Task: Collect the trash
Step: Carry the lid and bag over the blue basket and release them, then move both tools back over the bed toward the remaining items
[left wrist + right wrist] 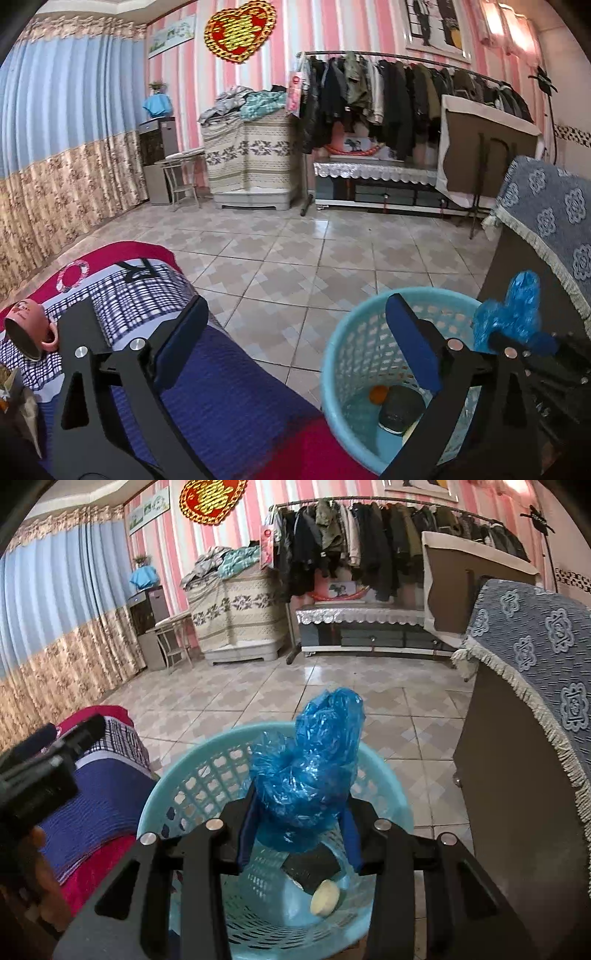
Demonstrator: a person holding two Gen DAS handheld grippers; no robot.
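A light blue plastic basket (177,786) stands on the tiled floor beside the bed. My right gripper (299,834) is shut on a crumpled blue plastic bag (314,760) and holds it over the basket's opening. Inside the basket lie a dark block (314,871), a pale round piece (325,897) and, in the left wrist view, an orange bit (378,394). My left gripper (295,343) is open and empty, above the bed's edge and the basket (354,332). The bag (509,314) shows there at the right.
A pink mug (29,328) lies on its side on the patterned bedspread (221,387) at the left, with paper wrappers (22,402) near it. A cabinet with a blue fringed cloth (535,657) stands right of the basket. A clothes rack (406,92) lines the far wall.
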